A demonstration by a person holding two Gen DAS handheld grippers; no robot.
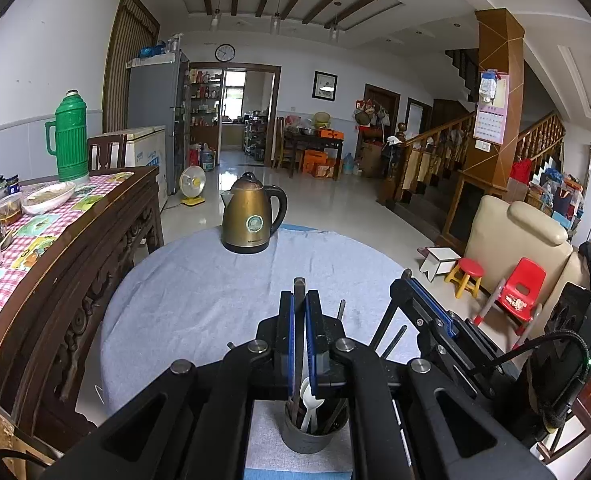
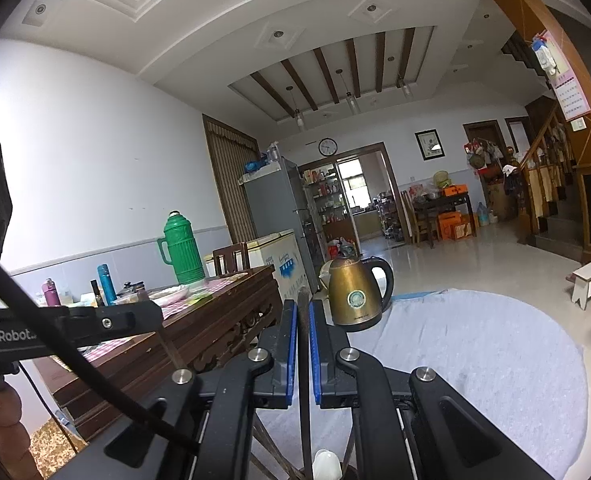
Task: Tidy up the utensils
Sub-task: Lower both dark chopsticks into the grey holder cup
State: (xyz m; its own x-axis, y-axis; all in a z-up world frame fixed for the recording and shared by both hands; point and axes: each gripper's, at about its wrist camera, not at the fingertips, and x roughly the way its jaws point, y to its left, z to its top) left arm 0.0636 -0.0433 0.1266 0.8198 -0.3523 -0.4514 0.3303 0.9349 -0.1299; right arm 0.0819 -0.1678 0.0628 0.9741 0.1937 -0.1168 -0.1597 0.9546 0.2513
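Observation:
In the left wrist view my left gripper is shut on a dark chopstick that stands upright between its blue pads. Right under it is a grey utensil cup holding a white spoon and several dark sticks. My right gripper shows at the right, just beside the cup. In the right wrist view my right gripper is shut on another dark chopstick that runs down toward the white spoon. The left gripper reaches in from the left with its thin stick.
The cup stands on a round table with a pale blue cloth. A brass-coloured kettle sits at its far edge. A carved wooden table at the left carries a green thermos and dishes. Red stools and a beige sofa are at the right.

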